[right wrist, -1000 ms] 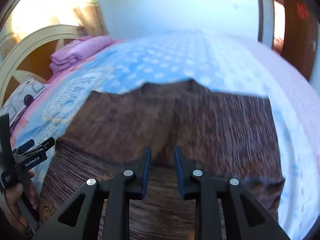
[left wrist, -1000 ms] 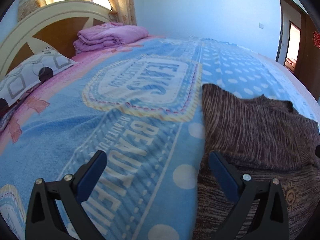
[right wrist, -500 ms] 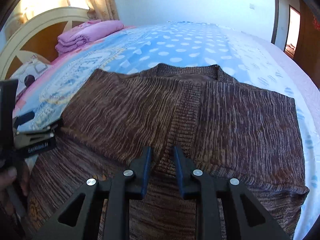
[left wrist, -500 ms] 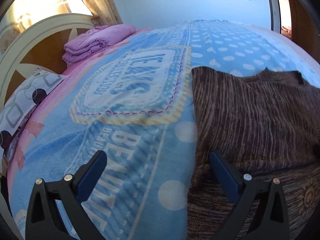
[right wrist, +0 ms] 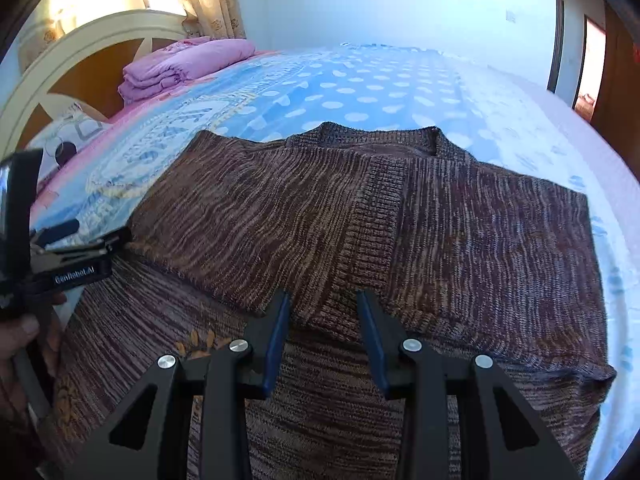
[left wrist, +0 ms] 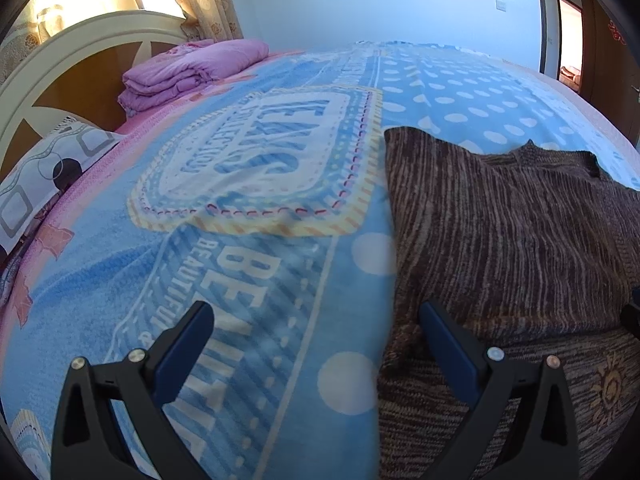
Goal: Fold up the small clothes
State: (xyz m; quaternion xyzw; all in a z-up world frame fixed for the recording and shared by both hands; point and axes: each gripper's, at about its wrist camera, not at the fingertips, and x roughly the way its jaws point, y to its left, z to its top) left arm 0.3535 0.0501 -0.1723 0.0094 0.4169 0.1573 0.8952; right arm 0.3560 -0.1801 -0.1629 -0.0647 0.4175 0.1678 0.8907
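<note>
A brown striped knit sweater (left wrist: 520, 240) (right wrist: 440, 220) lies flat on the bed, both sleeves folded in across its body and the collar at the far end. My left gripper (left wrist: 316, 308) is wide open over the sweater's left edge; one finger is above the blanket, the other above the knit. In the right wrist view the left gripper (right wrist: 80, 236) sits at that edge, held by a hand (right wrist: 24, 328). My right gripper (right wrist: 323, 296) hovers over the folded sleeve ends at the middle. Its jaws are opening, and the pads press on nothing.
A blue dotted blanket (left wrist: 240, 260) with printed lettering covers the bed. A folded pink quilt (left wrist: 188, 72) and a patterned pillow (left wrist: 44, 172) lie by the cream headboard (left wrist: 80, 64). A doorway (left wrist: 568, 56) is at the far right.
The right gripper's jaws have spread from a narrow gap to a wider one. Both grippers have sunk closer to the sweater. The left gripper stays wide open.
</note>
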